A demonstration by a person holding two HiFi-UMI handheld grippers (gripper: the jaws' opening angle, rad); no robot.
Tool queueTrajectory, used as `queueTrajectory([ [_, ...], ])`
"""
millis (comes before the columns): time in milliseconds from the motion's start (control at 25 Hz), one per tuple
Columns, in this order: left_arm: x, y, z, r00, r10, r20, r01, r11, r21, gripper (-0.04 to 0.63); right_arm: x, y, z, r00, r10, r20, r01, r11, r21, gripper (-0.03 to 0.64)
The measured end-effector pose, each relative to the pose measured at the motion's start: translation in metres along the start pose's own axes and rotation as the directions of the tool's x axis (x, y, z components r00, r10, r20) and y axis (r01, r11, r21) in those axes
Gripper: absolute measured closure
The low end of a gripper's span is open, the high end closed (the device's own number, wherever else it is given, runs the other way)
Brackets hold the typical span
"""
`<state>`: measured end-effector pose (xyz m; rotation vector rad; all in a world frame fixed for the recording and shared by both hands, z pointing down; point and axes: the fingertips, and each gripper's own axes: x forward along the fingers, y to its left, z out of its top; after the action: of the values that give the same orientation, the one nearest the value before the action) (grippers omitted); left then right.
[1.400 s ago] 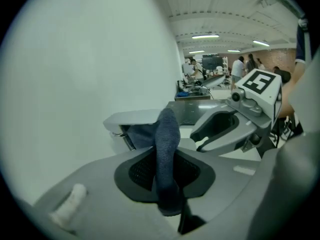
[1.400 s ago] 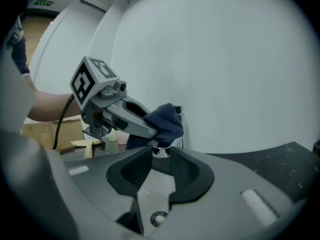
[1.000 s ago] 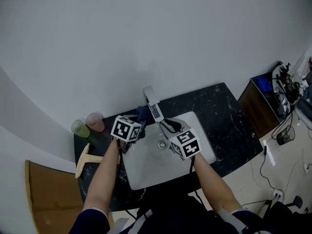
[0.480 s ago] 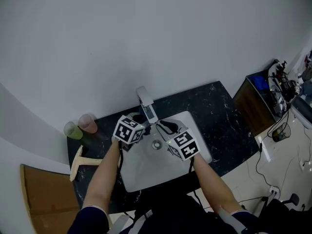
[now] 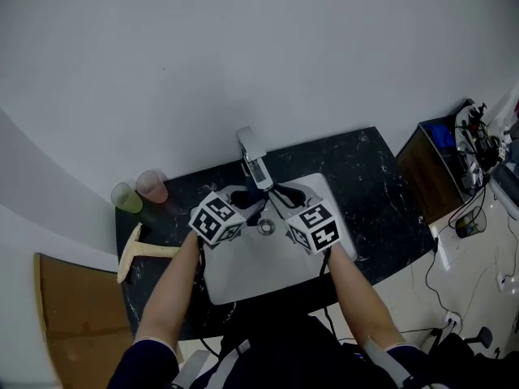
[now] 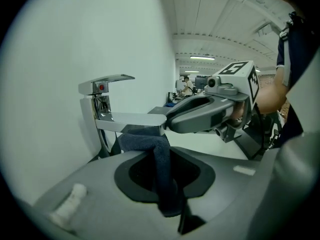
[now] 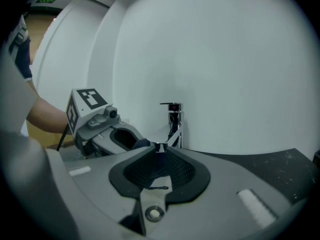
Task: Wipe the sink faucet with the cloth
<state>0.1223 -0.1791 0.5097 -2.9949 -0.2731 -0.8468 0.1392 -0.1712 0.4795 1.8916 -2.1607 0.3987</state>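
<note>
The wall (image 5: 243,55) is closing off passage right behind the faucet (image 5: 254,154). Left of the faucet, a green cup (image 5: 126,197), a pink cup (image 5: 152,186) and a wooden scraper (image 5: 154,252) are crowding the counter (image 5: 365,185). Right of it the counter is lying open. In front, the sink (image 5: 251,274) is leaving room.

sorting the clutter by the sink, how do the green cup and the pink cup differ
Colour: the green cup is pale green, the pink cup pale pink.
Place: the green cup stands further left, by the counter's end; the pink cup stands nearer the faucet.
Both are upright, open-topped and side by side on the dark counter, left of the sink.
</note>
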Motion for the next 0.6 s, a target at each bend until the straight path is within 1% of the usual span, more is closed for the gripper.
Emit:
queueTrajectory([
  [120, -0.005, -0.014, -0.001, 0.999, -0.044, -0.007, 0.045, 0.999, 0.025, 0.529, 0.001, 0.001, 0.002, 1.000, 0.007, 0.001, -0.007, 1.000, -0.001, 0.548],
  [240, -0.007, -0.012, 0.000, 0.999, -0.031, -0.018, 0.031, 0.999, 0.037, 0.529, 0.001, 0.001, 0.002, 1.000, 0.004, -0.001, -0.004, 1.000, 0.005, 0.548],
  [360, -0.004, 0.005, -0.002, 0.999, 0.035, -0.034, -0.034, 0.999, 0.030, 0.529, 0.000, 0.002, 0.002, 1.000, 0.002, -0.001, -0.002, 1.000, 0.006, 0.548],
  [480, -0.001, 0.031, 0.000, 0.993, 0.119, -0.029, -0.119, 0.993, -0.008, 0.529, 0.000, 0.003, 0.003, 1.000, -0.003, 0.005, 0.003, 1.000, -0.003, 0.548],
  [600, 0.002, 0.050, 0.002, 0.985, 0.168, -0.035, -0.169, 0.985, -0.024, 0.529, 0.000, 0.002, 0.005, 1.000, -0.002, 0.010, 0.002, 1.000, -0.017, 0.548],
])
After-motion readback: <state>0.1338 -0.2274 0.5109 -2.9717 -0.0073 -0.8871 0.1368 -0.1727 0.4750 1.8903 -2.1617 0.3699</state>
